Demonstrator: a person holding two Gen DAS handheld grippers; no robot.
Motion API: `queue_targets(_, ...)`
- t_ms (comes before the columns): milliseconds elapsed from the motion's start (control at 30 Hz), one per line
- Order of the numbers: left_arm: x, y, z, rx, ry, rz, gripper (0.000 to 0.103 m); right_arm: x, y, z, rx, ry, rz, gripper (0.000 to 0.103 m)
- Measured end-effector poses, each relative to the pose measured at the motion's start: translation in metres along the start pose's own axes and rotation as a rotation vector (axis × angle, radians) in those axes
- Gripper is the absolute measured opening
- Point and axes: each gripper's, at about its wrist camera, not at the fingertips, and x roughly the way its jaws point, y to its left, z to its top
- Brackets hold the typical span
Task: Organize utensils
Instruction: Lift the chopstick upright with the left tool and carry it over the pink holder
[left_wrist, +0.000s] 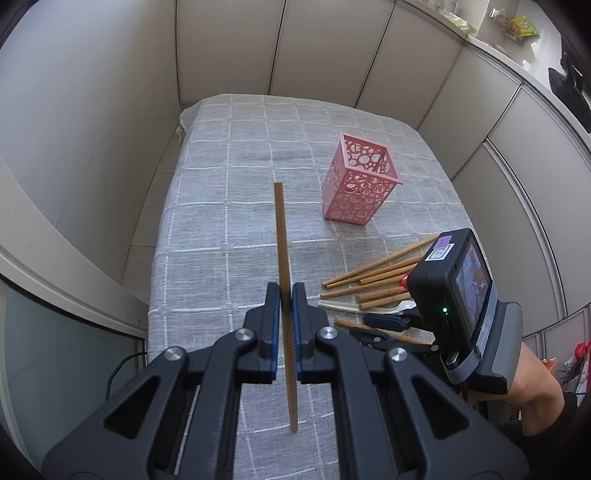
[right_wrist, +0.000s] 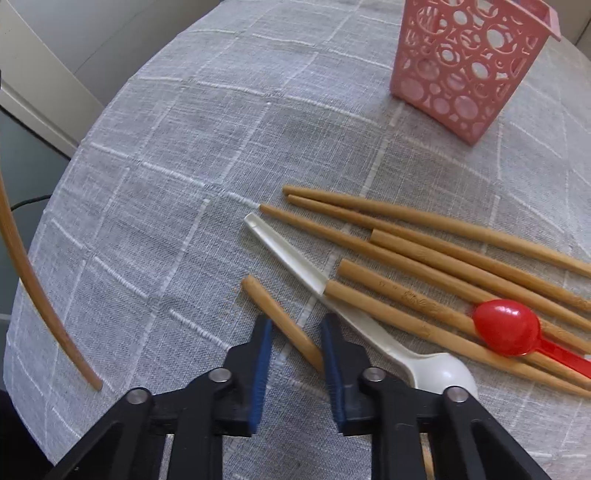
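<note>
The left gripper (left_wrist: 286, 291) is clamped on a single wooden chopstick (left_wrist: 283, 258), which stands nearly upright between the blue pads, its lower tip close to the grey checked tablecloth (left_wrist: 221, 184); whether it touches cannot be told. The right gripper (right_wrist: 295, 328) has its jaws set around a loose chopstick (right_wrist: 273, 310) lying on the cloth. The stick crosses the gap at a slant and meets the right pad, while the left pad appears just clear of it, so no firm grip shows.

Only the right wrist view shows the pile closely: a white spoon (right_wrist: 369, 328) just beside the right finger, a fan of chopsticks (right_wrist: 424, 251) overlying its handle, and a red spoon (right_wrist: 508, 326) lying on top of them. The left wrist view alone shows the right gripper's camera body and the person's forearm (left_wrist: 535, 398). The pink perforated holder (left_wrist: 356, 181) stands upright beyond the pile, apart from it.
</note>
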Motion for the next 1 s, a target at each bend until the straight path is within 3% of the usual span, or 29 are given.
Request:
queue_targets(100,0.001,-0.002,0.0,-0.001,-0.002,0.006,0.007,-0.002,-0.01,0.003,0.016,-0.007,0.008,0.008)
queue_targets(333,-0.011,-0.009,0.0,0.006,-0.046,0.025,0.007,-0.045,-0.031,-0.004,0.082,-0.118,0.013,0.007)
queue_targets(567,-0.04,-0.02,0.009,-0.006,-0.182,0.057,0.007,-0.117,-0.045,-0.014,0.193,-0.355,0.003,0.007)
queue_targets(767,-0.056,-0.039,0.021,0.021,-0.292,0.11,0.007,-0.174,-0.04,-0.02,0.242,-0.55,-0.063,0.007)
queue_targets(1000,-0.077,-0.053,0.042,0.003,-0.397,0.104,0.007,-0.225,-0.055,-0.024,0.341,-0.751,-0.086,0.007)
